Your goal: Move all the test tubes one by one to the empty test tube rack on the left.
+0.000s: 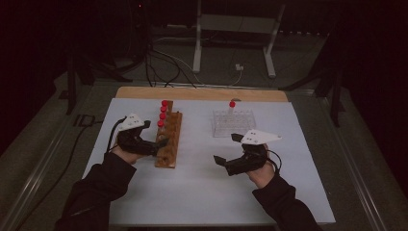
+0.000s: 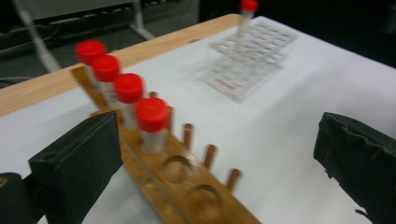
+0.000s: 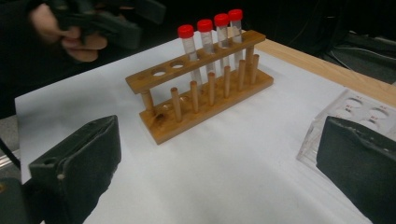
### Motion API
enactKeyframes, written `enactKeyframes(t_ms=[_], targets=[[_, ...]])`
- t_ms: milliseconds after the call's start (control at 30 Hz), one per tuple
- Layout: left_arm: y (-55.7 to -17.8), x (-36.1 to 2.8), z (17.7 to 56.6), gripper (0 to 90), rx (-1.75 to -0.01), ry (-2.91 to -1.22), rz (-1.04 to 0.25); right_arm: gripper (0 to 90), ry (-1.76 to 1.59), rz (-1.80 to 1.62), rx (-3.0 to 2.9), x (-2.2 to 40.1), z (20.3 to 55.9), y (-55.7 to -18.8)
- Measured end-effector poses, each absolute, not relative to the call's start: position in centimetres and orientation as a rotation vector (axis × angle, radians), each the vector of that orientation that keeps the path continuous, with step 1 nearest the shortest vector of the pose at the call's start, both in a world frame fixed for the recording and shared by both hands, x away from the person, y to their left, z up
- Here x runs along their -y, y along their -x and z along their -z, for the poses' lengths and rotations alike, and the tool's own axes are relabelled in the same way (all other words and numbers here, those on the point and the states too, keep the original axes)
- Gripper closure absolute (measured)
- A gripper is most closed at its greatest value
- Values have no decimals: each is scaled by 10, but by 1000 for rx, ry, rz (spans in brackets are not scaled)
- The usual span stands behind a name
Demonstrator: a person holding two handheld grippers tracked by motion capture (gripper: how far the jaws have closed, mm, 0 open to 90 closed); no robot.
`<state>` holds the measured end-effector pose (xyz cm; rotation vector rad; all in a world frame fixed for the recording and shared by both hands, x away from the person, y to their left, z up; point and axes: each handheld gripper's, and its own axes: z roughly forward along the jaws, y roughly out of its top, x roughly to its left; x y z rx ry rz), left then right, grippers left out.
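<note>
A white table (image 1: 202,192) with a wooden far edge (image 1: 202,93); cables (image 1: 163,67) and a metal stand (image 1: 235,24) on the floor beyond

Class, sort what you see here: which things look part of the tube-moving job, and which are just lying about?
Likely part of the job:
wooden rack
four red-capped tubes
clear plastic rack
single tube standing in it
both hand-held grippers

Lying about:
cables on the floor
white metal stand
</note>
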<state>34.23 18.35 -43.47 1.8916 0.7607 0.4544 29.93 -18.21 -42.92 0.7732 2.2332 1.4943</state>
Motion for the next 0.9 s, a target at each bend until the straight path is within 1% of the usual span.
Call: enactKeyframes(t_ms=[333,667,900], targets=[[-322,-182,435,11,-675,-1876,-367,0,-786,-1497,-2194,186,417,-312],[-317,-178,440,12,-651,-1872,-329,0,-818,-1459,-2142,189,407,-336],[-315,-180,440,11,-647,-1872,-329,0,-861,-1425,-2097,193,407,-357]])
